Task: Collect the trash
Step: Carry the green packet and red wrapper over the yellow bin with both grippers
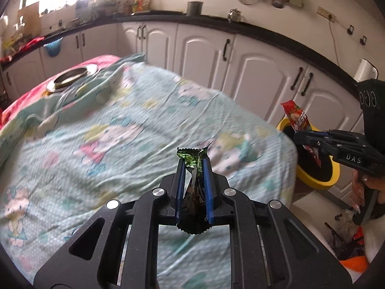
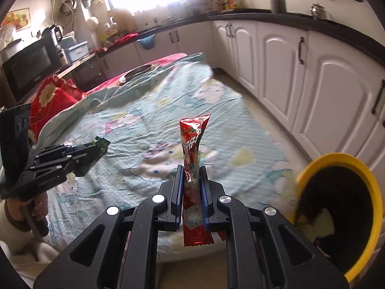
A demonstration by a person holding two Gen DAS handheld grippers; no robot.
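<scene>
My left gripper (image 1: pixel 194 162) is shut on a crumpled green wrapper (image 1: pixel 192 161), held above the pale blue cartoon bedsheet (image 1: pixel 120 130). In the right wrist view the same gripper (image 2: pixel 96 148) shows at the left with the green wrapper (image 2: pixel 101 143) sticking out of its tips. My right gripper (image 2: pixel 191 168) is shut on a long red snack wrapper (image 2: pixel 192 139) that stands upright between the blue pads. From the left wrist view, that right gripper (image 1: pixel 298 138) hangs over the yellow-rimmed bin (image 1: pixel 320 185) with the red wrapper (image 1: pixel 297 118). The bin (image 2: pixel 336 161) lies low at the right.
A round steel dish (image 1: pixel 72 78) rests at the bed's far end on a red cover. White cabinets (image 1: pixel 252 67) under a dark counter run along the far side. A narrow floor strip separates bed and cabinets. A red floral pillow (image 2: pixel 53 98) lies at the left.
</scene>
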